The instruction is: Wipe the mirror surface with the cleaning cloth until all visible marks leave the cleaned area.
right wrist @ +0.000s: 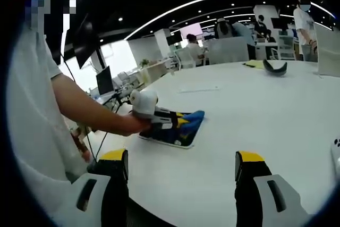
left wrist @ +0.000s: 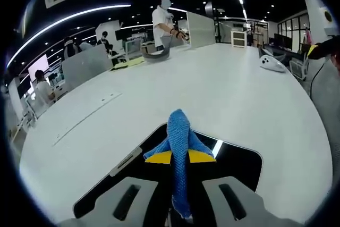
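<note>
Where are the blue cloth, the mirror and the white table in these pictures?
blue cloth (left wrist: 179, 147): left gripper view, middle of the bunched fabric.
mirror (left wrist: 241, 166): left gripper view, bare dark glass right of the cloth.
white table (left wrist: 212, 89): left gripper view, bare top beyond the mirror.

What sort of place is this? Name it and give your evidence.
Probably an open-plan office or lab: a big white table, rows of desks with monitors, ceiling strip lights, and people working in the background.

bright ceiling led strips (left wrist: 69, 19), glare on white table (left wrist: 223, 89), fisheye edge warp, pics sharp
</note>
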